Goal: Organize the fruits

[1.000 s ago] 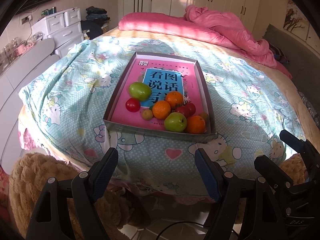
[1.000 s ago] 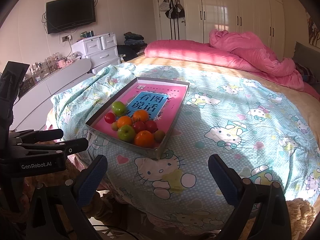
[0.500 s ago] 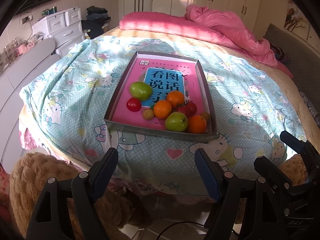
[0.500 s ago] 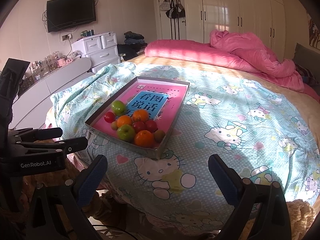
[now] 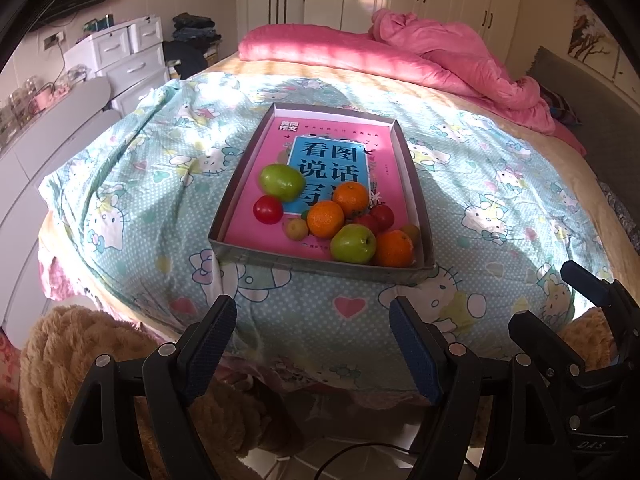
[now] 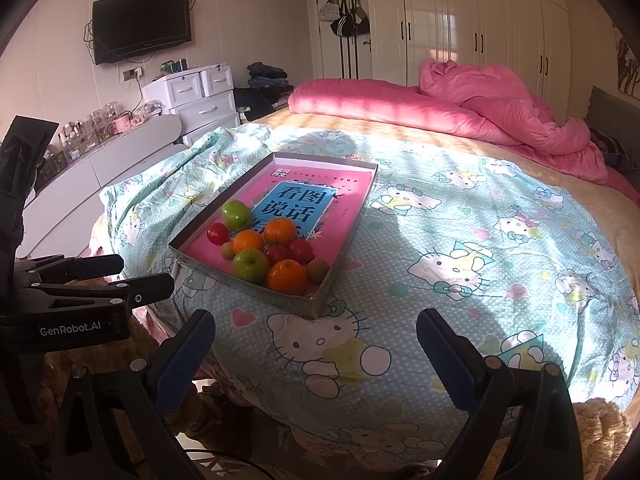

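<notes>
Fruit (image 5: 336, 216) fills the tray (image 5: 320, 266) at centre, nothing before it; quilt (image 5: 452, 64) upper right; both grippers (image 5: 312, 342) (image 6: 316, 356) at the bottom gape wide — empty.

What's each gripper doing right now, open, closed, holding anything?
Left gripper: open, fingers empty, short of the fruit tray.
Right gripper: open, fingers empty, over the bedspread.

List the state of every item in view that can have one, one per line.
left gripper: open, empty, short of the bed
right gripper: open, empty
tray: flat on the bedspread, open top
fruits: loose, bunched at the tray's near end
book: closed, lying in the tray under the fruits
wardrobe doors: shut
drawers: shut
TV: off
pink duvet: rumpled
</notes>
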Tool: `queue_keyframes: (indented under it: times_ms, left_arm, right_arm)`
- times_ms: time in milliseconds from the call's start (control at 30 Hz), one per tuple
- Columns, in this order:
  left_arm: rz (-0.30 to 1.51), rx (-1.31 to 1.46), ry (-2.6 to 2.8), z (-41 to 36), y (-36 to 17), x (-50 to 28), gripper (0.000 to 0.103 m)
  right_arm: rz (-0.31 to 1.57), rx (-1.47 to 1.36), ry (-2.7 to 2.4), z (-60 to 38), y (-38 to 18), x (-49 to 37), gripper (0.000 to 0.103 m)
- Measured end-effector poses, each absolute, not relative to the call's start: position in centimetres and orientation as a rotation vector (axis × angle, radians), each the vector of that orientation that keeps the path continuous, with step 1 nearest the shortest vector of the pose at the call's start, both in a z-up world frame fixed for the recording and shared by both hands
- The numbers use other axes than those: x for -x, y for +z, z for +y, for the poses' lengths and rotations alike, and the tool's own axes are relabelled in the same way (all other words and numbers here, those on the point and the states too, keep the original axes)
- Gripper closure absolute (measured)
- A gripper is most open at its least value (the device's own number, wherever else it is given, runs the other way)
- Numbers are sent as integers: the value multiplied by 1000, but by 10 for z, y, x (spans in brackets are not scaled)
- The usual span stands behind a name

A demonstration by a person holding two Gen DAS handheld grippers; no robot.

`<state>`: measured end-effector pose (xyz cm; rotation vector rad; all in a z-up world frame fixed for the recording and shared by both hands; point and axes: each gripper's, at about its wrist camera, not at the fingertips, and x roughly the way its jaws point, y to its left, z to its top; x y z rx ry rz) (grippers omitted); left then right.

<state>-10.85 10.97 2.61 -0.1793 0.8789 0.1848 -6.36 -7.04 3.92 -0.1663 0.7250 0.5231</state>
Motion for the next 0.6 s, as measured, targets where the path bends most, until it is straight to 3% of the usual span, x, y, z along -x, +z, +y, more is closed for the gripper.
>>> queue_keyframes:
  times_ms: [600]
  left_arm:
    - [881,158,229,118,23,104,23]
  right_arm:
    - [747,140,505,-76,36,58,1]
